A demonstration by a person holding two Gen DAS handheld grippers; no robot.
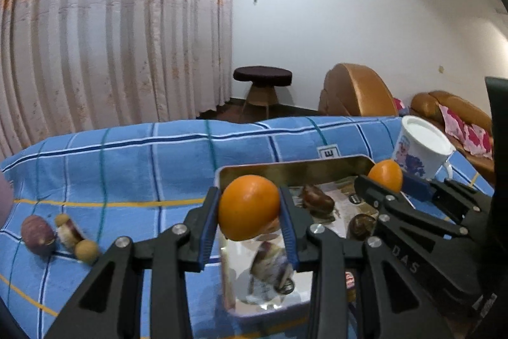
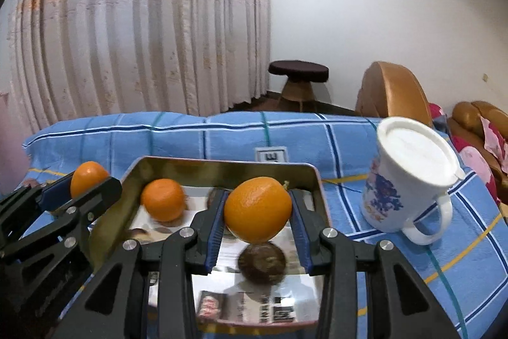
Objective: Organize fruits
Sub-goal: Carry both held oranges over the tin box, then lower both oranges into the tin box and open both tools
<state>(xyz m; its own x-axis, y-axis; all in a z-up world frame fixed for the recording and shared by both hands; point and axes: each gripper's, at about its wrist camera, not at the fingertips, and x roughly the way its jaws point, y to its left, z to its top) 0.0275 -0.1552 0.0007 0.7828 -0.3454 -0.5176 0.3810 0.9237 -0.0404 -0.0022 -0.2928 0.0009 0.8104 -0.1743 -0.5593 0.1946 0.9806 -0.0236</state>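
My left gripper (image 1: 249, 212) is shut on an orange (image 1: 249, 207) and holds it over the near left edge of a metal tin tray (image 1: 285, 164). My right gripper (image 2: 257, 213) is shut on a second orange (image 2: 257, 208) above the tray (image 2: 222, 164). Each gripper shows in the other's view, the right one (image 1: 385, 180) at the tray's right side and the left one (image 2: 87, 180) at its left. A third orange (image 2: 163, 199) lies in the tray with dark brown fruits (image 2: 262, 262) (image 1: 317, 197).
A white lidded mug (image 2: 409, 180) stands right of the tray on the blue checked cloth (image 1: 127, 164). A purple fruit (image 1: 37, 234), a cut piece and small tan fruits (image 1: 86, 250) lie at the left. Curtain, stool and sofa stand behind.
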